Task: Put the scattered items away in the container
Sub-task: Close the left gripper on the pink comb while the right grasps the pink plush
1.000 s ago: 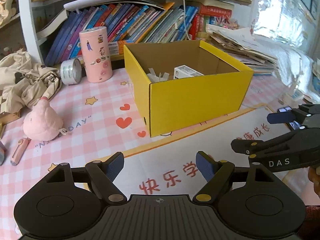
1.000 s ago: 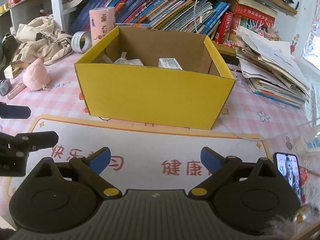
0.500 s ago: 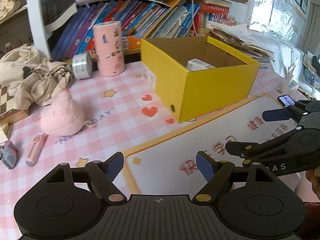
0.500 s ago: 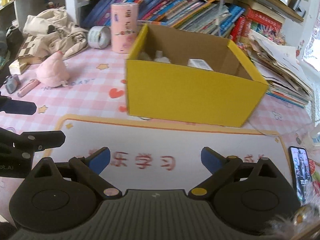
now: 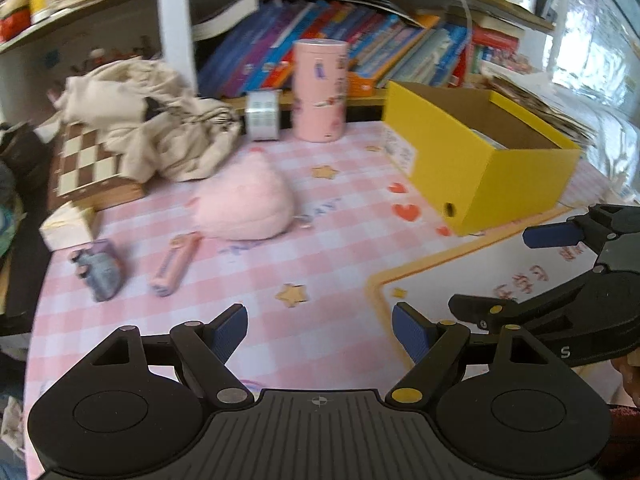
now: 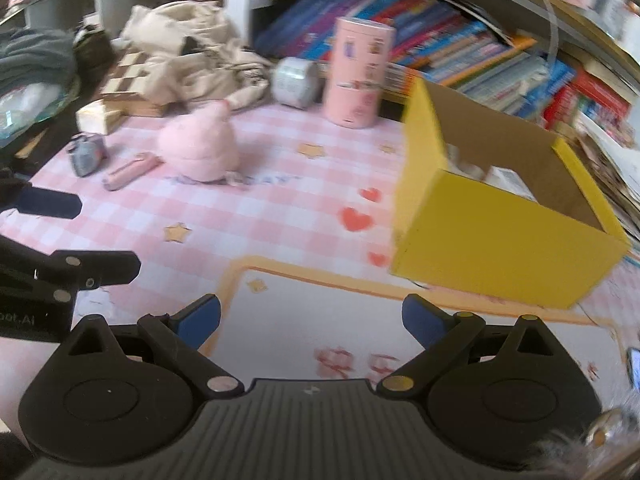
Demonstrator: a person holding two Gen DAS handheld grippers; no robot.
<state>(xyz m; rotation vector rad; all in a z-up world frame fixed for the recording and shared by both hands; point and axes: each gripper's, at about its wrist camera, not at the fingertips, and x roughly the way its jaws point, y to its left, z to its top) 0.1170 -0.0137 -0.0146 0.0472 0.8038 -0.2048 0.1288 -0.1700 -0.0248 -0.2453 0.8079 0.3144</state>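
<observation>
The yellow cardboard box point(image 5: 492, 168) point(image 6: 504, 248) stands open at the right of the pink checked tablecloth, with white items inside. Left of it lie a pink plush toy point(image 5: 246, 204) point(image 6: 200, 148), a small pink stick-shaped item point(image 5: 174, 266) point(image 6: 128, 170) and a grey-purple toy point(image 5: 100, 270) point(image 6: 86, 154). My left gripper point(image 5: 318, 330) is open and empty over the cloth, near side of the plush. My right gripper point(image 6: 310, 322) is open and empty over the white mat, left of the box.
A pink cylinder tin point(image 5: 320, 90) point(image 6: 360, 72) and a tape roll point(image 5: 262, 114) point(image 6: 294, 80) stand at the back before a shelf of books point(image 5: 360, 52). A beige cloth bag point(image 5: 148, 136) lies on a chessboard box point(image 5: 88, 168) at far left. Paper stacks sit at right.
Both grippers have swung left, away from the box front. The plush, pink stick and grey toy have come toward the middle of both views; the box has slid to the right.
</observation>
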